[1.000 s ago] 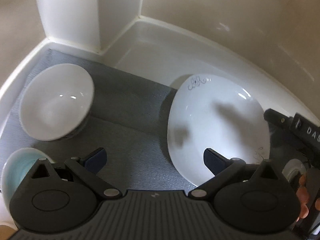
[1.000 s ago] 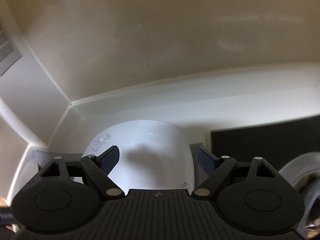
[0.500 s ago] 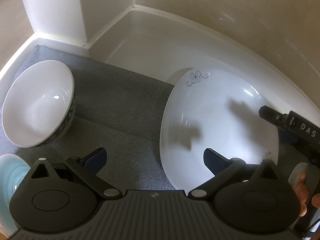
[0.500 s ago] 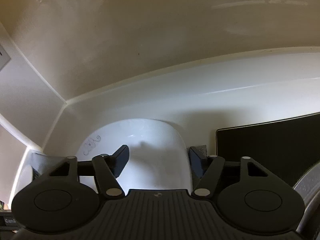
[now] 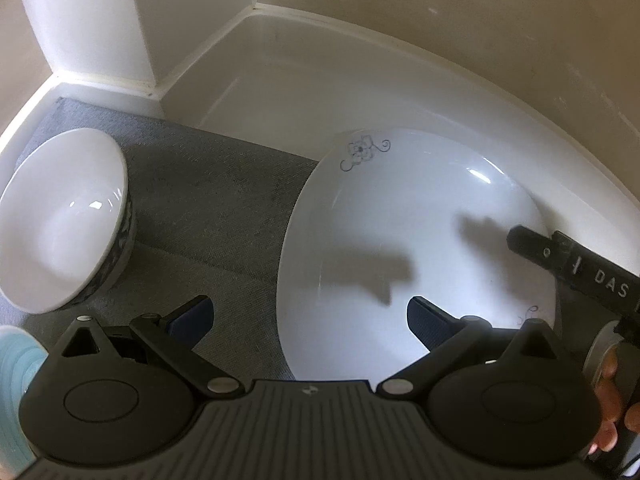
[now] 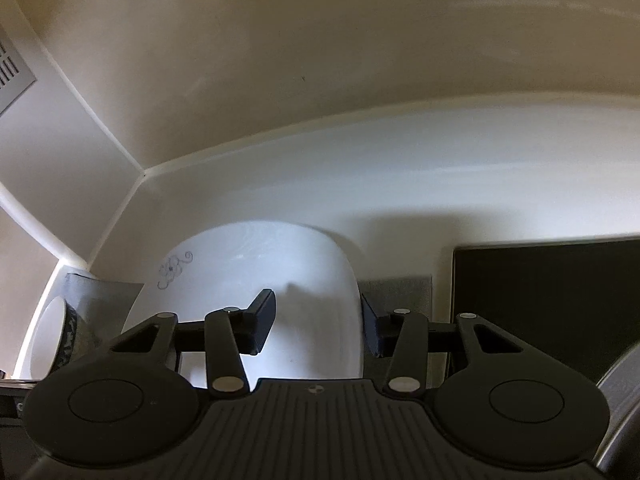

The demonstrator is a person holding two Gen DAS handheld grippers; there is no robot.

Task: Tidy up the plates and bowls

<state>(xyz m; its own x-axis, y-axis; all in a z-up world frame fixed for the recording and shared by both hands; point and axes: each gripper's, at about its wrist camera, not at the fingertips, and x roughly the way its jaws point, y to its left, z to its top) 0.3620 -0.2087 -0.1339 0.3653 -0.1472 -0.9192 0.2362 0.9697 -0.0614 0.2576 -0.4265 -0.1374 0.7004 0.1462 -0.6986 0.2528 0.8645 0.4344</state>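
- The plate (image 5: 400, 216) is white and glossy, a shallow round dish with a small grey-blue flower sprig printed near its far rim and a fainter curl near the close rim.
- It lies partly on the grey mat (image 5: 208, 184) and partly on the white counter (image 5: 320, 92), near the corner where the cream walls meet.
- One bowl (image 5: 60, 220) sits on the mat to the plate's left, well apart from it; it is white and shiny inside, with a dark pattern on its outer wall.
- A pale blue ribbed dish (image 5: 12, 392) shows only at the lower left edge.
- The mat is woven cloth with a fine ribbed texture.
- The left gripper (image 5: 308, 320) stands wide open over the plate's left rim, gripping nothing.
- The right gripper (image 6: 318, 320) is closing, with the plate's right rim between its blue pads (image 6: 266, 308); the pads do not yet press on it.
- A black panel (image 6: 552, 300) lies to the right of the plate.
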